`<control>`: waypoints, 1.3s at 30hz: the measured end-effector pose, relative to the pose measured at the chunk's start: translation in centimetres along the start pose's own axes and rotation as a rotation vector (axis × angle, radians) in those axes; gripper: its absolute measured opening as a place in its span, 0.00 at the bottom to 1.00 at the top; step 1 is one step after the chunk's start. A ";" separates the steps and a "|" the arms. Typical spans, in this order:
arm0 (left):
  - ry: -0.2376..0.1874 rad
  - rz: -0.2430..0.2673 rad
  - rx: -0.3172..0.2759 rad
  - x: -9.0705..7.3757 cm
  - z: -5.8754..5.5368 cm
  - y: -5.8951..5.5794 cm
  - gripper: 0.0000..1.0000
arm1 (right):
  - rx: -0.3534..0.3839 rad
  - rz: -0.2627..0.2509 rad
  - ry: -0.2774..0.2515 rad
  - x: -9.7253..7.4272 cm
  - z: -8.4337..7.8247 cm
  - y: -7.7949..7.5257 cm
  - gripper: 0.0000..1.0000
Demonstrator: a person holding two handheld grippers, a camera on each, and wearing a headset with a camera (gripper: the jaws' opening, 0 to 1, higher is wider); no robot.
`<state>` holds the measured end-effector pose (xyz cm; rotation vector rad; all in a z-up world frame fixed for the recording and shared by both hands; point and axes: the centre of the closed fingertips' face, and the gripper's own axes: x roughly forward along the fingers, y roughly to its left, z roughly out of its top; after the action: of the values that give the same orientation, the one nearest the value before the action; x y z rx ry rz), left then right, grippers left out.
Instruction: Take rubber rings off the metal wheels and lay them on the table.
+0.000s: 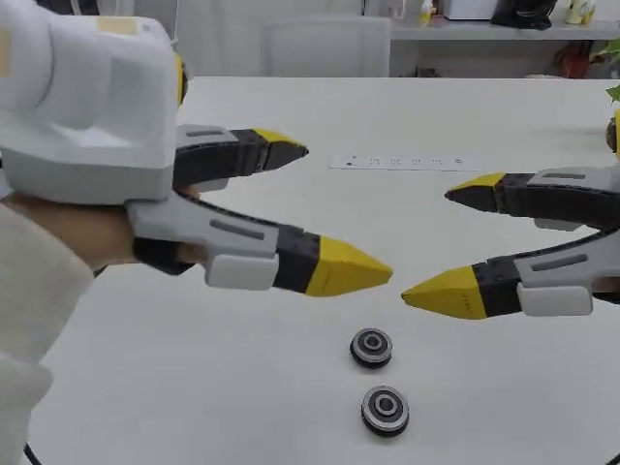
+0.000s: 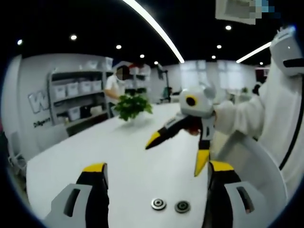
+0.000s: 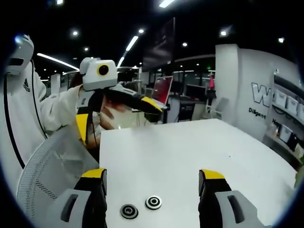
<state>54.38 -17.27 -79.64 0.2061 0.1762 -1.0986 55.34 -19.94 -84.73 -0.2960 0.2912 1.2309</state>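
Two small metal wheels, each with a black rubber ring around it, lie flat on the white table [image 1: 194, 387]: one wheel [image 1: 372, 348] just behind the other wheel [image 1: 386, 410]. The same pair appears low in the left gripper view [image 2: 158, 204] [image 2: 182, 206] and in the right gripper view [image 3: 153, 202] [image 3: 128, 211]. My left gripper [image 1: 347, 211] hovers open above and left of them, nothing in it. Facing it from the right, my right gripper [image 1: 426, 242] is open too, holding nothing. Both sets of yellow tips are above the wheels, apart from them.
A thin printed strip [image 1: 402, 163] lies on the table farther back. A chair [image 1: 329, 44] stands at the far edge. A potted plant [image 2: 133, 107] sits at the table's right end, with shelves [image 2: 71, 99] and a person [image 2: 116, 88] beyond.
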 end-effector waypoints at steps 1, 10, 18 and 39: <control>-0.004 -0.010 -0.001 0.3 0.0 0.0 0.83 | 0.007 0.004 -0.012 0.3 -0.1 0.0 0.76; -0.038 -0.048 -0.040 1.9 -3.2 -0.4 0.76 | 0.093 0.033 -0.020 1.3 -3.7 0.6 0.65; -0.013 -0.030 -0.166 2.8 -7.5 -0.5 0.61 | 0.133 0.122 0.064 2.0 -7.3 2.2 0.58; 0.244 -0.202 -0.096 5.6 -14.4 -5.6 0.46 | 0.078 0.237 0.313 3.4 -14.5 5.1 0.38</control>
<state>51.31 -20.94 -95.39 0.2399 0.4747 -1.2605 50.73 -20.84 -99.75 -0.3955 0.6583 1.4016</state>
